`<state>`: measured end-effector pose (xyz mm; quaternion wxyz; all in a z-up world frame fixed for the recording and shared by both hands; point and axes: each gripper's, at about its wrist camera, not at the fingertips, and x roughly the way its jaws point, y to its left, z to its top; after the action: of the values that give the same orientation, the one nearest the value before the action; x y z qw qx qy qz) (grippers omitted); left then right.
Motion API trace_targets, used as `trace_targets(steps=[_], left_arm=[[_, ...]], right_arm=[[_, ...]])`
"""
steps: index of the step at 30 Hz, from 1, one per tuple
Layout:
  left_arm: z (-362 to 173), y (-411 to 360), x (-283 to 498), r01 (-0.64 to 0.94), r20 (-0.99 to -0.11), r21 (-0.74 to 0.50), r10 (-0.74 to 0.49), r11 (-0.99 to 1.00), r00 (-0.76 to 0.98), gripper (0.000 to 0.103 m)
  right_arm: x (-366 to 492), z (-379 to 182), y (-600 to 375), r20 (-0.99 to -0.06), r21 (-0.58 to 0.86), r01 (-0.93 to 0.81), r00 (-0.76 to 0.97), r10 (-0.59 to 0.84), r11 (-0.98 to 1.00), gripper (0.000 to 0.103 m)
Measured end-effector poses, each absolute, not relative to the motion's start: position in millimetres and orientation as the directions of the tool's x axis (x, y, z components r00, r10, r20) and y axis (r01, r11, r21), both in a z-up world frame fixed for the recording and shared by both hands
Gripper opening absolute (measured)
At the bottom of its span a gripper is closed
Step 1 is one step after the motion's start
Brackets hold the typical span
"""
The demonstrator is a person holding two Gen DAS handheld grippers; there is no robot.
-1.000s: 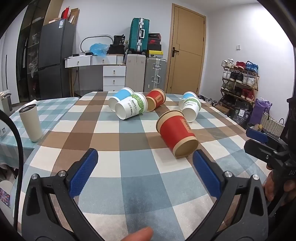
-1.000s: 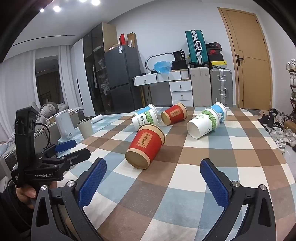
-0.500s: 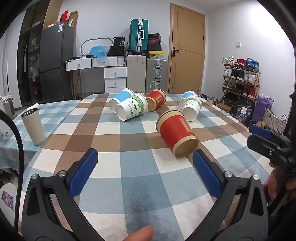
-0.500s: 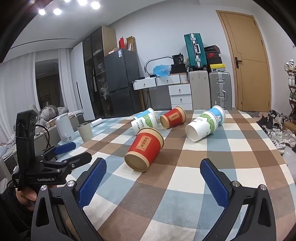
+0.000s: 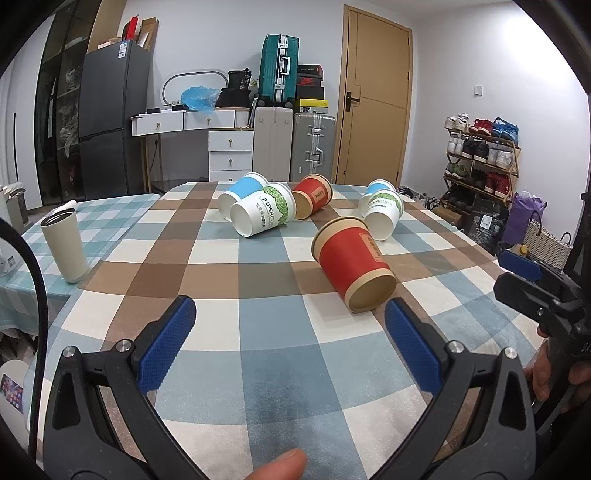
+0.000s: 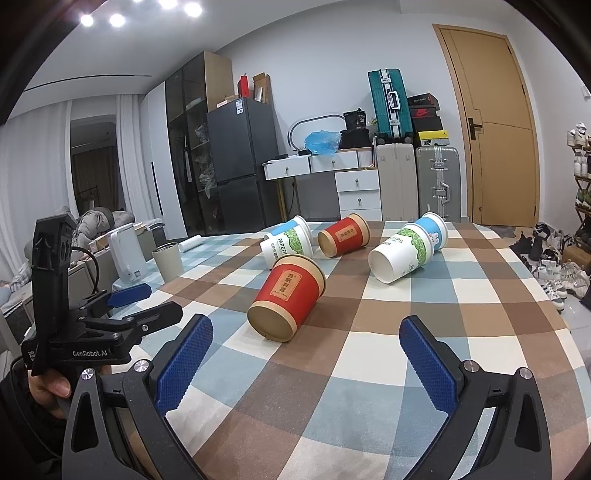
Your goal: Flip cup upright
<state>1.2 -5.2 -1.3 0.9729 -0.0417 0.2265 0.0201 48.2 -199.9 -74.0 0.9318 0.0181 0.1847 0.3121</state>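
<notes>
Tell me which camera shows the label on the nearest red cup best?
The right wrist view: the nearest red cup lies on its side with its yellow label facing that camera, square-on. In the left wrist view the same cup shows the label only edge-on, along its right flank, too skewed to read.

Pale lilac-white walls (image 5: 443, 74) close the room, with a tan wooden door (image 5: 376, 103) at the back. Left of the door stand a silver suitcase (image 5: 314, 147) and a cream one (image 5: 271, 142), with a teal suitcase (image 5: 279, 72) and boxes stacked on top. A white drawer unit (image 5: 231, 153) sits beside them, a blue plastic bag (image 5: 199, 98) above it. A dark grey fridge (image 5: 112, 118) stands against glass-fronted shelving (image 6: 192, 147). On the right wall a shoe rack (image 5: 482, 155) holds many shoes. Ceiling spotlights (image 6: 140, 11) shine overhead, and white curtains (image 6: 37, 184) hang at far left. The worktop (image 5: 277, 350) wears a brown, blue and white checked cloth.
</notes>
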Motion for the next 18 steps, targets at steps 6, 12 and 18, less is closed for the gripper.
trace_targets(steps=[6,12,18], left_arm=[[-1.5,-5.1,1.1,-0.059,-0.441,-0.077,0.019,0.995,0.897,0.102],[-1.5,-5.3,1.3,-0.060,-0.441,-0.079,0.019,0.995,0.898,0.102],[-1.5,-3.7,1.8,-0.056,-0.441,-0.077,0.016,0.995,0.898,0.102]], right_arm=[[45.3,-73.4,-199.4,-0.327,0.139,-0.574,0.743,0.584,0.807,0.103],[43.7,-72.6,-200.2,-0.327,0.143,-0.574,0.741,0.586,0.806,0.103],[40.9,-72.0,-199.9,-0.324,0.137,-0.575,0.743,0.585,0.807,0.103]])
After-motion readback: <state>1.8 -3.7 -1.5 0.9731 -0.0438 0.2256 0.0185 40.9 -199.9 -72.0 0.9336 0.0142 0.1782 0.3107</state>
